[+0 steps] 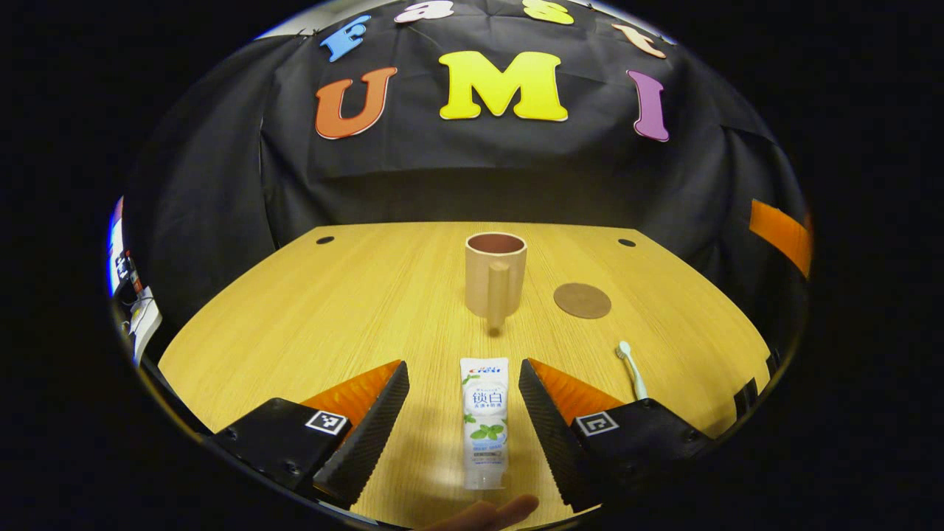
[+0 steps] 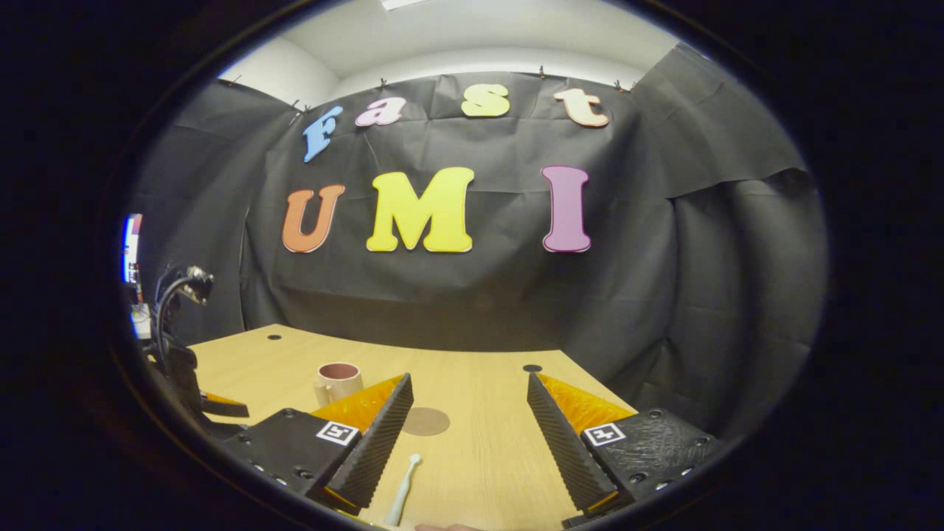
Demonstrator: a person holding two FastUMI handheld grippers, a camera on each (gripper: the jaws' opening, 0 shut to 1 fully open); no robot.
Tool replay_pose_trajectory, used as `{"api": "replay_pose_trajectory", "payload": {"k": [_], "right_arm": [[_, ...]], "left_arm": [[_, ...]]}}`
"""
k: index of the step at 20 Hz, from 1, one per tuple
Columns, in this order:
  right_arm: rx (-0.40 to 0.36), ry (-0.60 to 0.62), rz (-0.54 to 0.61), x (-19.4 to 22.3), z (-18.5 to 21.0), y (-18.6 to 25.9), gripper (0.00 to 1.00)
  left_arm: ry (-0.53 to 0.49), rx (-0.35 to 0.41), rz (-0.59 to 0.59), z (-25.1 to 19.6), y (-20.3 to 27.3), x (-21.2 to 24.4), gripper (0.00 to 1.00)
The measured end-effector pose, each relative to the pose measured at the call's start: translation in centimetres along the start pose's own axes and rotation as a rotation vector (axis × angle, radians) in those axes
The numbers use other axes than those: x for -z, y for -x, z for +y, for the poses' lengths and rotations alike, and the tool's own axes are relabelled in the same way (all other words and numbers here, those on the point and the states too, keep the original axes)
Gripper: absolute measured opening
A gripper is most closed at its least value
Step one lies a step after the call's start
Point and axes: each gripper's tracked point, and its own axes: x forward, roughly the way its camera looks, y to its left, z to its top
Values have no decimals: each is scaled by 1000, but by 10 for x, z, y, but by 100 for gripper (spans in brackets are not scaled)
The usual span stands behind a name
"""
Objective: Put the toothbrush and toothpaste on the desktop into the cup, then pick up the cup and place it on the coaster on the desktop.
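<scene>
Left gripper (image 1: 463,413) wide open, straddling flat toothpaste tube (image 1: 484,422), holding nothing; right gripper (image 2: 468,435) open, empty, beside toothbrush (image 2: 403,490).

White toothpaste tube (image 1: 484,422) flat on the wooden surface (image 1: 332,310), lengthwise toward the tan cup (image 1: 495,274), upright, handle facing near. Round brown coaster (image 1: 582,300) just right; white toothbrush (image 1: 632,369) lying nearer, right.

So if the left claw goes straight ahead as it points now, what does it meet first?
Probably the toothpaste, lying between the open left claw's fingers; beyond it stands the cup.
</scene>
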Motion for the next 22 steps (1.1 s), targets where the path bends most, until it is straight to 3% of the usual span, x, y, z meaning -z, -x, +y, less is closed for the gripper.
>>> {"api": "replay_pose_trajectory", "payload": {"k": [7,14,18,21,22], "right_arm": [[0,9,9,3,4,-1,96],[5,11,31,9,3,-4,96],[12,6,32,9,0,-5,96],[12,4,32,9,-1,-5,96],[12,4,33,9,-1,-5,96]], "left_arm": [[-4,26,147,-8,4,40,96],[2,60,203,-14,-5,55,85],[-42,86,191,-21,-6,53,72],[-23,98,193,-21,-11,56,55],[-23,99,193,-20,-10,57,59]]}}
